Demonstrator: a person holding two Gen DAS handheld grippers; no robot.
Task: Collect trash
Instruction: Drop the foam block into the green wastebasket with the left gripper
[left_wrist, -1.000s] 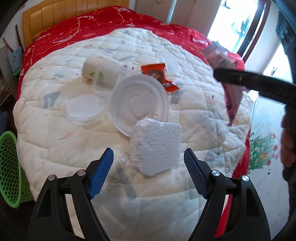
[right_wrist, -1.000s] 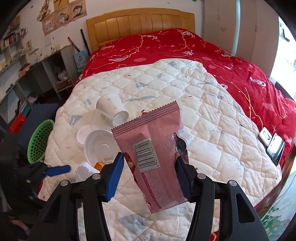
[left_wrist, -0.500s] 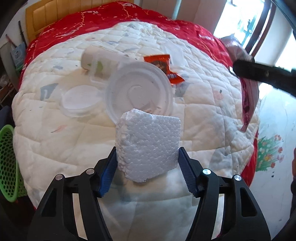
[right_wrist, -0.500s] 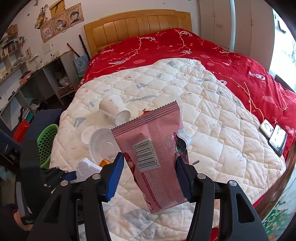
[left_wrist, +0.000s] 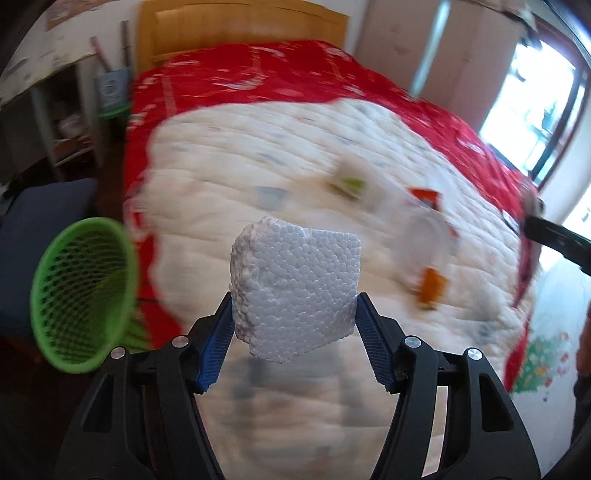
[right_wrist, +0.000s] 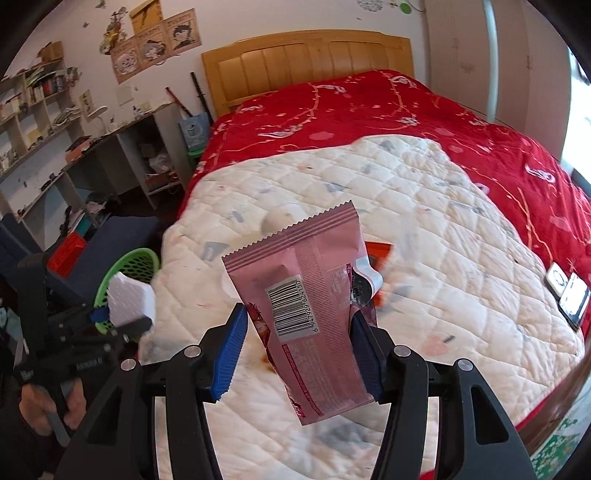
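Bedroom, with a bed under a white quilt laid over a red cover; wooden headboard behind, shelving at the left wall. Left gripper is clenched on a block of white foam, pads pressing its two side faces; the block is clear of the quilt and hangs in the air. Right gripper is clenched on a pink snack wrapper, held upright, barcode side facing the camera, lower end drooping below the jaws. Green mesh basket stands on the floor beside the bed's edge, near the left gripper and lower-left of the foam; judged to be the bin for both items. Loose litter remains on the quilt, an orange wrapper among it; the rest too blurred to name. Handling, as judged: foam is very light, stiff yet crumbly; a side grip suits it, moderate pressure only, lest beads shed. Wrapper is thin, limp and slick; grip across the body, not the serrated edge; it may slide or flutter on release.
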